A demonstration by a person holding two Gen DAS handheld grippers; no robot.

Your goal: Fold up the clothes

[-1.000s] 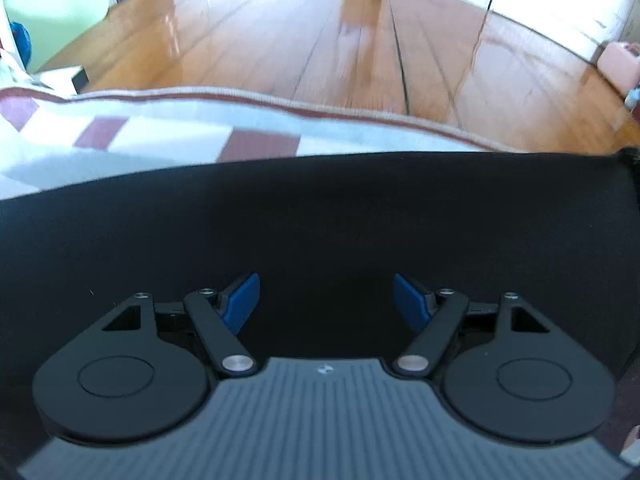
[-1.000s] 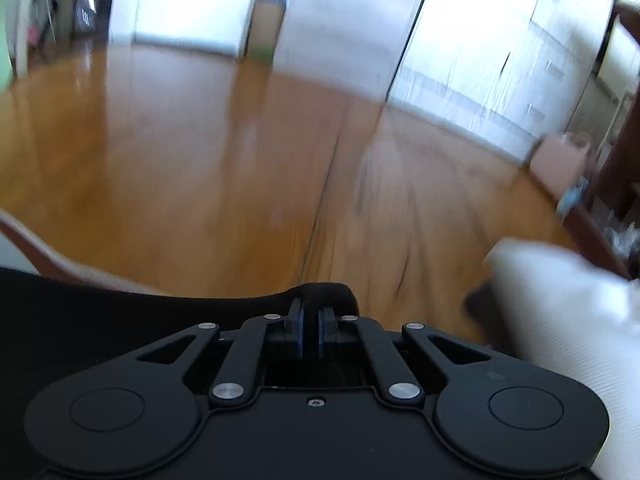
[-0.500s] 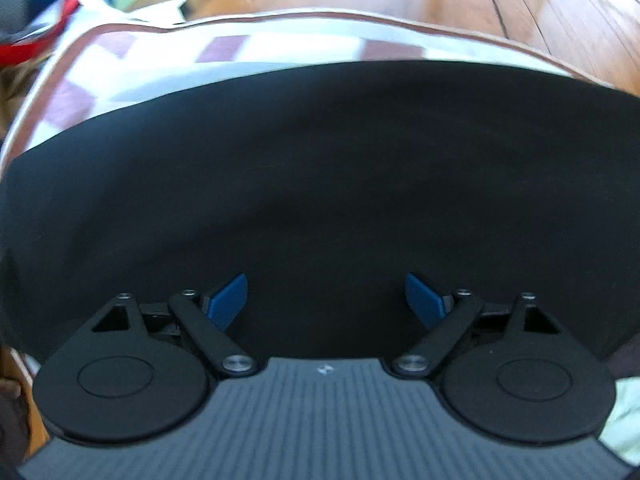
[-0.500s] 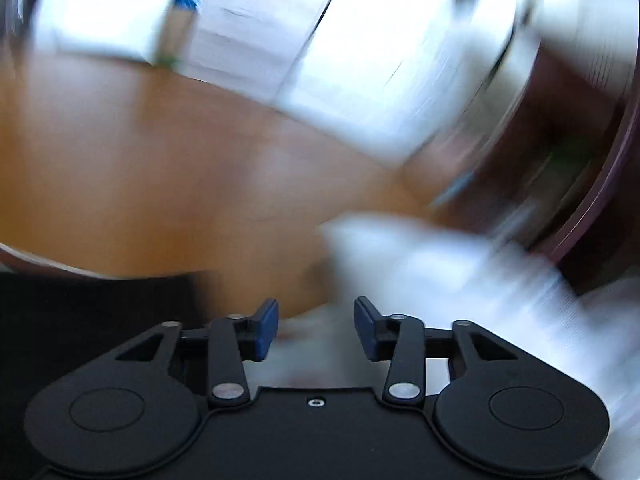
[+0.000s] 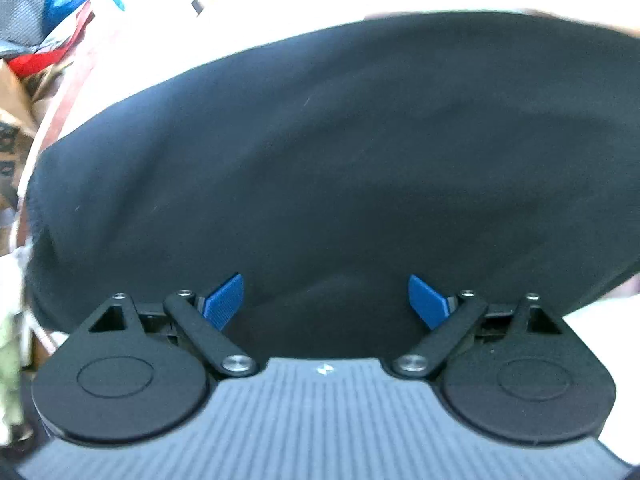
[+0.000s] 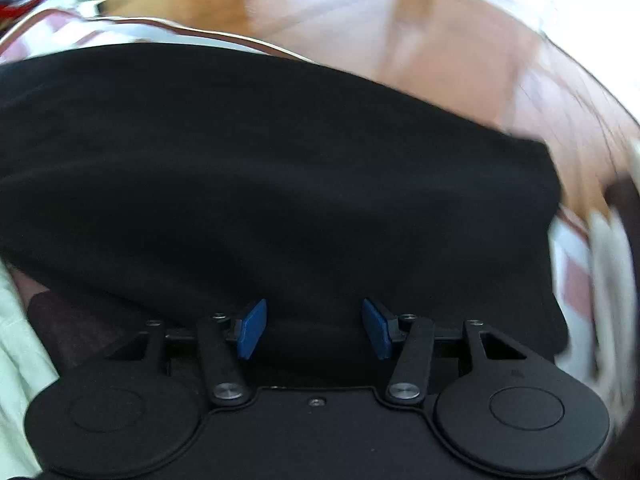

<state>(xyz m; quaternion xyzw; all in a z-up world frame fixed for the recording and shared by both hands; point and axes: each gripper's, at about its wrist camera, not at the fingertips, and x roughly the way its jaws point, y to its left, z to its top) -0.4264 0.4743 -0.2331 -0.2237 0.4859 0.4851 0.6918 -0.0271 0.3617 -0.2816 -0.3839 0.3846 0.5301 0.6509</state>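
A black garment (image 5: 340, 152) lies folded and flat on a checked white and maroon cover (image 6: 72, 36); it fills most of both wrist views (image 6: 260, 168). My left gripper (image 5: 326, 300) hangs over the garment's near part with its blue pads wide apart and nothing between them. Over the same cloth, my right gripper (image 6: 314, 328) has its jaws opening; the blue pads stand apart and press on nothing. The garment's right edge shows in the right wrist view.
A wooden floor (image 6: 400, 32) lies beyond the cover's far edge. A pile of coloured clutter (image 5: 36, 28) sits at the upper left of the left wrist view. Pale cloth (image 6: 20, 360) lies at the lower left of the right wrist view.
My right gripper, shut on the garment's edge a second ago, has opened and swung left over the black cloth. The left gripper has widened and tilted down, so the floor has left its view.
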